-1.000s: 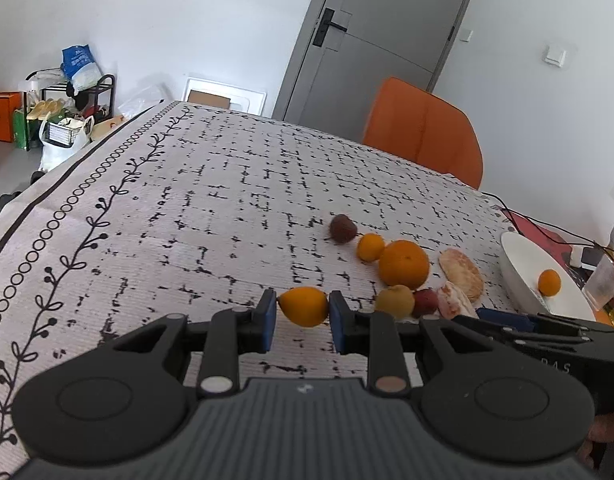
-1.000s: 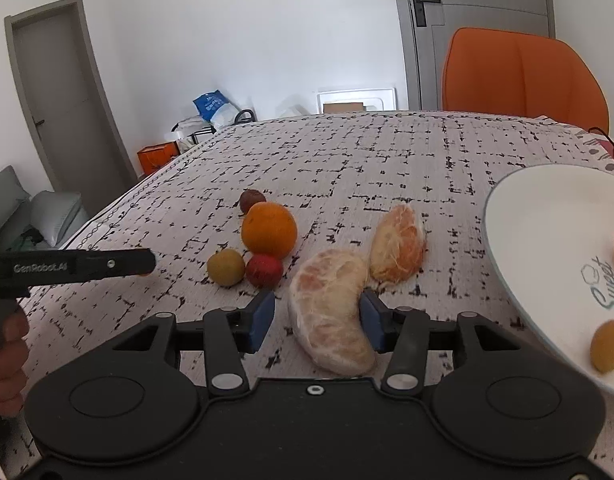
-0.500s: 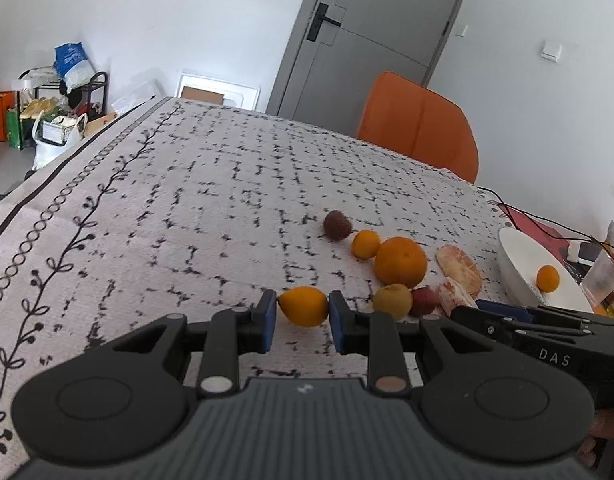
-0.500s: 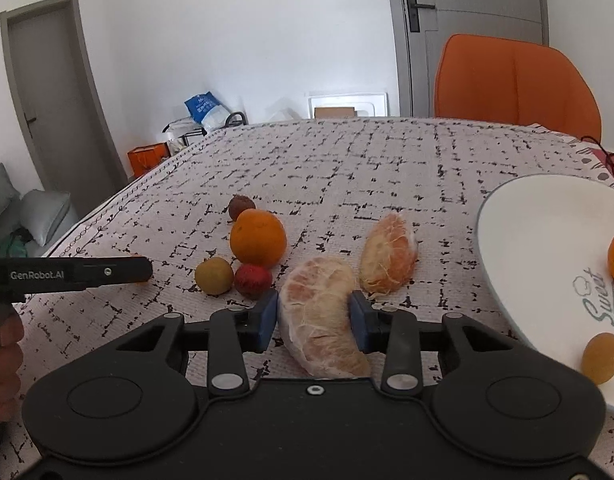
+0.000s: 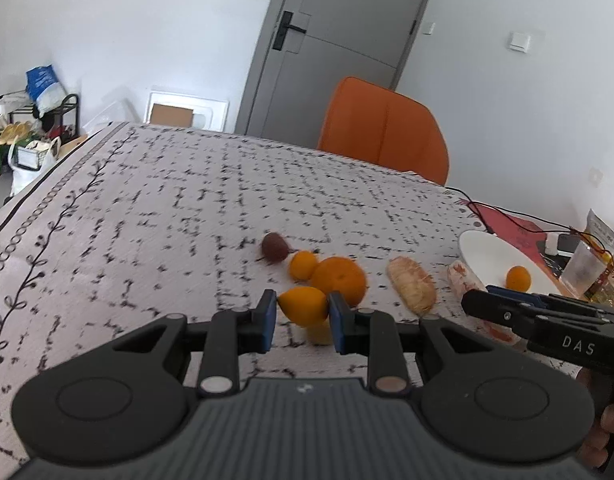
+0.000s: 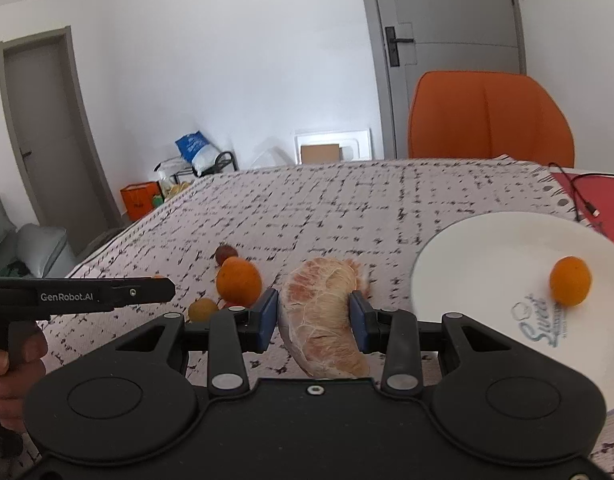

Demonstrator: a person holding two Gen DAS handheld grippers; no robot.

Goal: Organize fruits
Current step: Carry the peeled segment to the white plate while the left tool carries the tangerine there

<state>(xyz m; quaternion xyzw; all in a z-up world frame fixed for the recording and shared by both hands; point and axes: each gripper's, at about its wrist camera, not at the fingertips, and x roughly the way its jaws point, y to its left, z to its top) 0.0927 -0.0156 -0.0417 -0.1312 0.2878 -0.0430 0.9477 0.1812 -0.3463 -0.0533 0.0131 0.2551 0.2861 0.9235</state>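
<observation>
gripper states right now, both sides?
Left gripper: closed on the small orange citrus.
Right gripper: closed on the peeled pomelo segment.

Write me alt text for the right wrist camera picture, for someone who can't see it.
The right gripper grips a peeled pomelo segment above a patterned tablecloth. To its right, a white plate holds a small orange fruit; to its left lie a large orange and smaller fruits, with the left gripper reaching in.

The left gripper (image 5: 301,316) clamps a small orange fruit (image 5: 303,305) above the patterned tablecloth (image 5: 155,208). At two o'clock, a white plate (image 5: 483,250) holds another small orange (image 5: 518,278).
</observation>
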